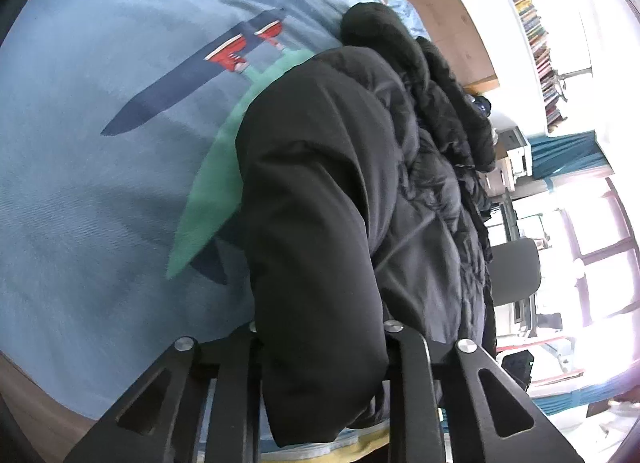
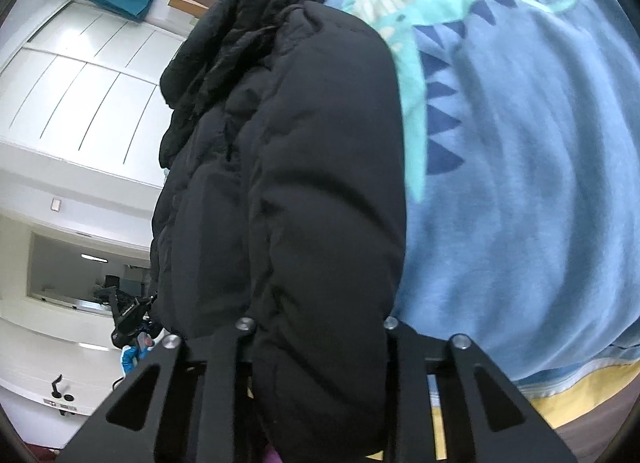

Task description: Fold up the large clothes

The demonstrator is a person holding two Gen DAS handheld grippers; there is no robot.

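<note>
Both grippers are on the black puffer jacket (image 1: 320, 199) now, one in each of the person's hands, and both are clamped. The left gripper (image 1: 320, 347) has a thick padded roll of the jacket wedged between its fingers, the fabric bulging out ahead of the jaws and spilling down beneath them. The right gripper (image 2: 320, 343) looks the same: a fat quilted fold pinched tight, swelling forward from the fingertips.

The jacket runs straight out ahead of each tool, bunched into a long ridge. It lies on the blue dinosaur-print bedspread (image 1: 100, 183), which spreads away to the left of the left gripper and to the right of the right one. So the two tools sit side by side on one edge, with the garment between the two stretches of cover. Far ahead of the left gripper, the jacket's far end (image 1: 376, 23) humps up dark and rounded; I'd guess that's the hood or collar, though I can't be sure.

Why two grips on one edge? A coat this bulky flops if lifted from one point; pinching it at two places should let the edge travel over as a straight line. The padding is springy, so the bite has to be deep.

My read is that a fold is just starting: edge taken, nothing laid over yet. The slippery shell could creep out of the jaws, I reckon.
</note>
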